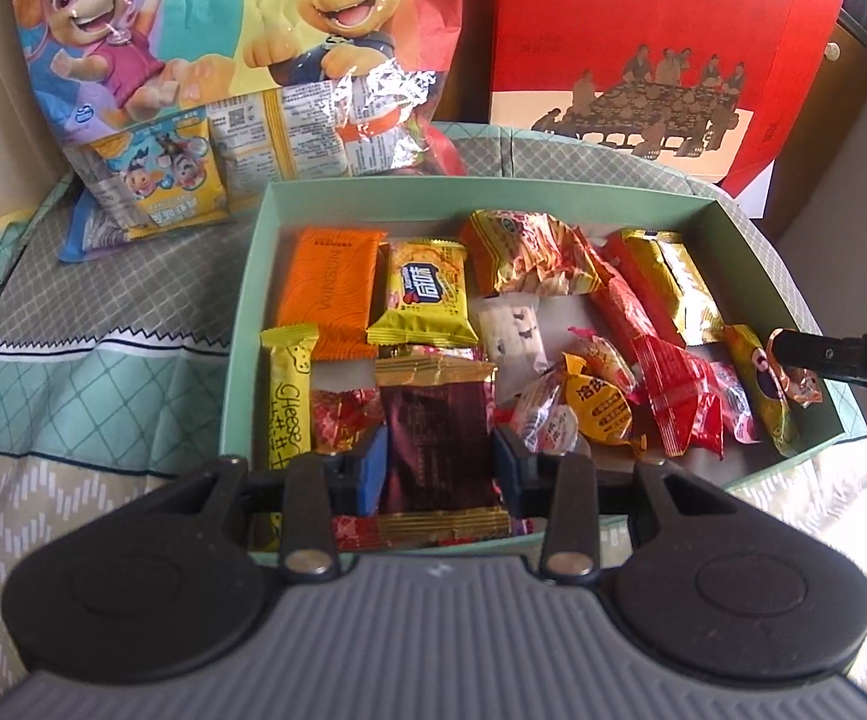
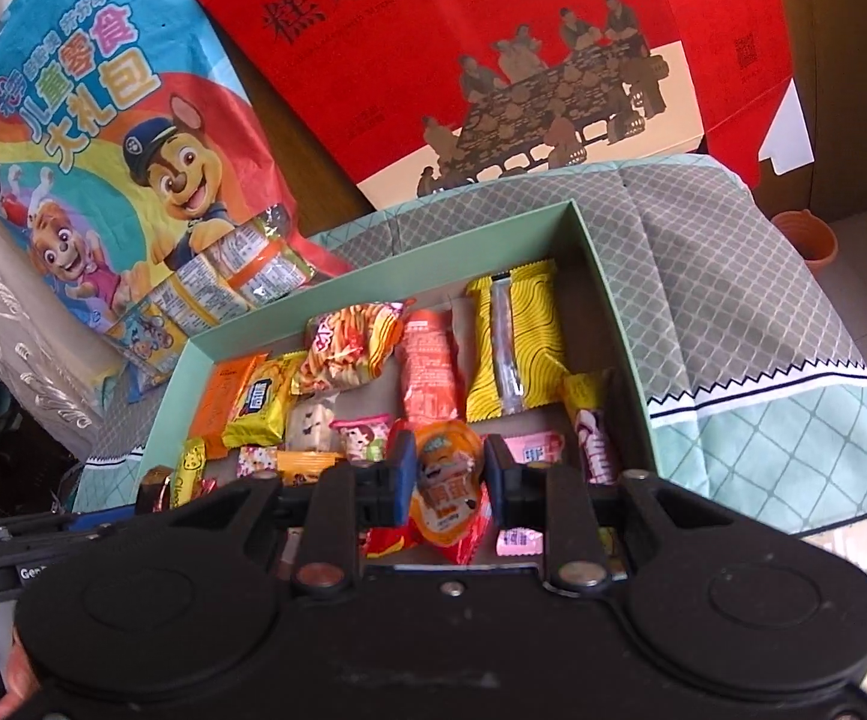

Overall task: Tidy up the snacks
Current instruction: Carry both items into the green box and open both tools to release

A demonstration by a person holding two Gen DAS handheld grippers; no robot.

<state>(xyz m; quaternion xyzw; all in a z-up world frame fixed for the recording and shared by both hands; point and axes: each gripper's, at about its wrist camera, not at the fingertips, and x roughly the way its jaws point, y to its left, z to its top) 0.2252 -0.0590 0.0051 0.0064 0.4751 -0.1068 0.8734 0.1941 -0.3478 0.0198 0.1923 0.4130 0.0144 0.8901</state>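
A mint-green box [image 1: 253,276] [image 2: 607,276] holds several wrapped snacks. My left gripper [image 1: 439,462] is over the box's near edge, its jaws on either side of a dark maroon packet [image 1: 433,426] that lies among the snacks; I cannot tell whether they press it. My right gripper [image 2: 450,474] has its jaws on either side of an orange round jelly-cup snack [image 2: 445,480] in the box's near right part. The right gripper's arm [image 1: 841,360] shows in the left wrist view at the box's right wall. An orange packet [image 1: 331,282] and a yellow packet [image 1: 427,300] lie at the back.
A cartoon-dog snack bag [image 1: 193,48] [image 2: 115,162] leans behind the box on the left, small packets spilling from it. A red gift box [image 1: 643,42] [image 2: 493,60] stands behind on the right. A patterned cloth [image 1: 103,324] [image 2: 733,312] covers the table. An orange pot [image 2: 805,240] stands on the floor.
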